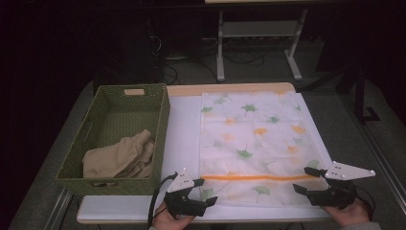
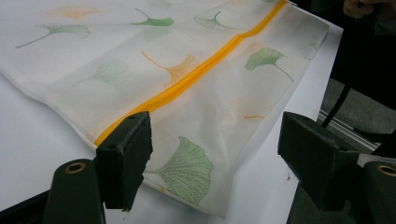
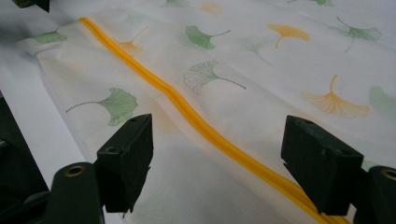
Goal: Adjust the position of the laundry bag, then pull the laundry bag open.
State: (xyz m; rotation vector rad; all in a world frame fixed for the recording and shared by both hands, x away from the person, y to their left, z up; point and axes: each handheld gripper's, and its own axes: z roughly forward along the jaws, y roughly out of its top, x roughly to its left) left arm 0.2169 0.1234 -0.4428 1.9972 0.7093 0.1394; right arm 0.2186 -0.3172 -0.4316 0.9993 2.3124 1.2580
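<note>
A white mesh bag printed with green and orange leaves lies flat on the white table. An orange zipper runs across it near its front edge. My left gripper stands open at the bag's front left corner, my right gripper open at the front right corner. In the left gripper view the open jaws frame the bag's corner and the zipper's end. The right gripper view has open jaws over the bag, the zipper running between them. Neither pair of jaws presses on the fabric.
A green woven basket stands on the table's left part with a crumpled beige cloth inside. The table's front edge lies just below both grippers. Beyond the table are a dark floor, cables and a white frame.
</note>
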